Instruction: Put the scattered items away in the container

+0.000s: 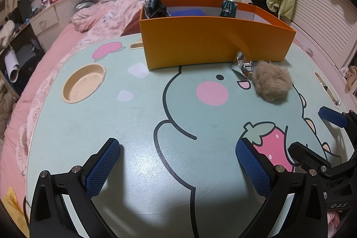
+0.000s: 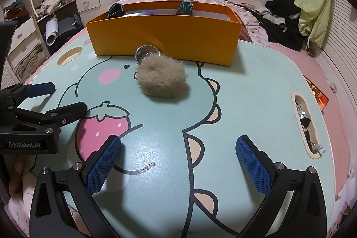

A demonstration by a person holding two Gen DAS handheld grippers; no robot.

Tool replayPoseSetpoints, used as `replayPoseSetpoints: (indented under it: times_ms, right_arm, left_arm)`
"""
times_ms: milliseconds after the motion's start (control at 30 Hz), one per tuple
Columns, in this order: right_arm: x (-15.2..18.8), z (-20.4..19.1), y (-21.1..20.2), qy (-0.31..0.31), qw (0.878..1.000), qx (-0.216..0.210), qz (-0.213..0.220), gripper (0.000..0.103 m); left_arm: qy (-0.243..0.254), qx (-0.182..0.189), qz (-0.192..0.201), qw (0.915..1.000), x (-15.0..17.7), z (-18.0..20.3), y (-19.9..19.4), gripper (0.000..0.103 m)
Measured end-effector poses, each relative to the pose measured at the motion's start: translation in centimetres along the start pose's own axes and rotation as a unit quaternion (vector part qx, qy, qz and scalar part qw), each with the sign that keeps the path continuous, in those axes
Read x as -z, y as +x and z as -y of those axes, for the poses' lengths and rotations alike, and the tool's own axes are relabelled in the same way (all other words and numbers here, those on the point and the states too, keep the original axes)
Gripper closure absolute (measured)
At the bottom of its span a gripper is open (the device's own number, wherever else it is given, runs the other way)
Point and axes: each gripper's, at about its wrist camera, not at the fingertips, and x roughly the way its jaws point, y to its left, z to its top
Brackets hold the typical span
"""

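While both grippers hover low over table [image 1: 138,117], fingers [image 2: 102,166] spread wide, empty.

One orange box [image 2: 165,37], one furry ball [image 2: 162,79], one shiny metal piece [image 2: 146,52], two grippers [image 1: 176,168] [image 2: 178,164]

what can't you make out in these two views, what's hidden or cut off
- Orange box contents: near wall hides all but the tops of a dark item, a blue item and a green toy car, both views.
- Shiny metal object: partly behind the furry ball, right wrist view.
- Table slot contents: too small.
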Motion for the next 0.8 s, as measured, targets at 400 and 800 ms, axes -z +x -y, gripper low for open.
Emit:
replayPoseSetpoints:
  times_ms: [400, 800]
  right_arm:
    - [-0.1, 0.2, -0.1, -0.007, 1.0, -0.004, -0.008, 0.001]
    - [-0.7, 1.2, -1.3, 0.03, 0.999, 0.005, 0.031, 0.001]
  left_arm:
    - [0.0, 0.0, 0.0, 1.0, 0.0, 0.0, 0.0, 0.0]
    - [-0.001, 0.001, 0.0, 1.0, 0.0, 0.0, 0.1, 0.0]
